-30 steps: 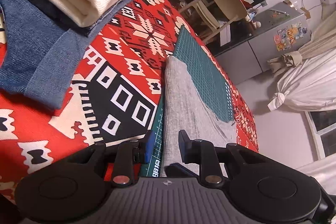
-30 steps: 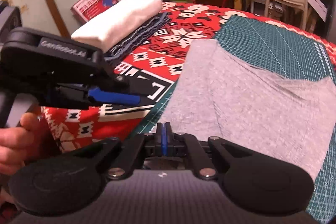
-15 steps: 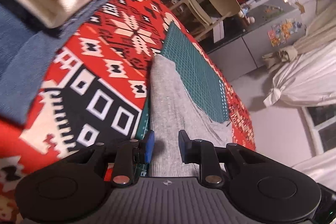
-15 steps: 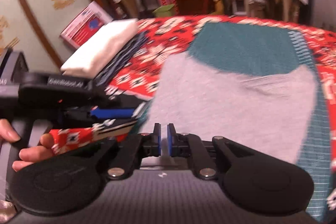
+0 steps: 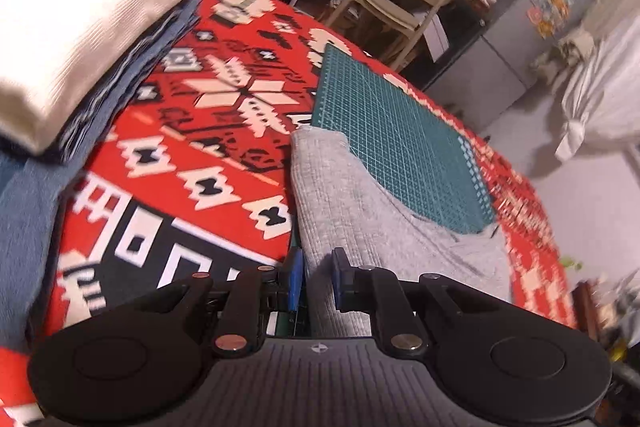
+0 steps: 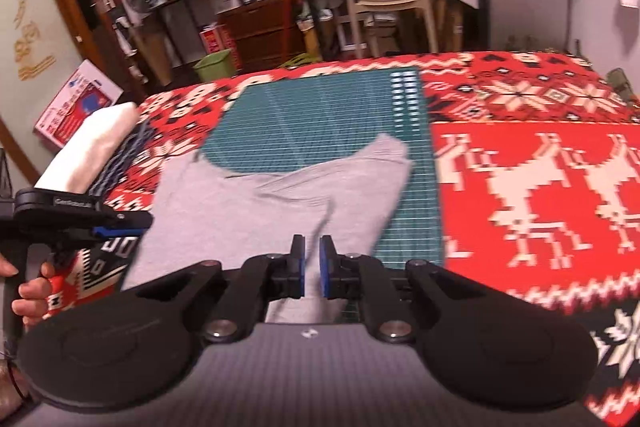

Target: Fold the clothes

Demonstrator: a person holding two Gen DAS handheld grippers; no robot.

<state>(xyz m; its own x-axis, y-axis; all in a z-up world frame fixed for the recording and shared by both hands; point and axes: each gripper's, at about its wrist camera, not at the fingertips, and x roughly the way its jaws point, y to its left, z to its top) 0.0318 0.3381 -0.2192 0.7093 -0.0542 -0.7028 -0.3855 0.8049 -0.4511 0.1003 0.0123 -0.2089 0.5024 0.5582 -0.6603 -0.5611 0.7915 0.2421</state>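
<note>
We've got the red patterned blanket [image 6: 536, 187] under a green cutting mat [image 6: 320, 115], grey garment [image 6: 260, 203] lying across the mat's near-left part. Left gripper [image 5: 316, 279] closing around its edge, not clamped; right gripper [image 6: 311, 263] slightly apart, gripping nothing.

Grey garment [image 6: 256, 211] near edge hidden behind tool; white stack [image 5: 76, 39] blurred, cropped.

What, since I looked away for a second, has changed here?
The left gripper narrowed its jaws around the grey garment's near edge and is closing. The right gripper, shut before, parted slightly and moved rightward. The garment stays flat on the green mat; the folded stack is untouched.
</note>
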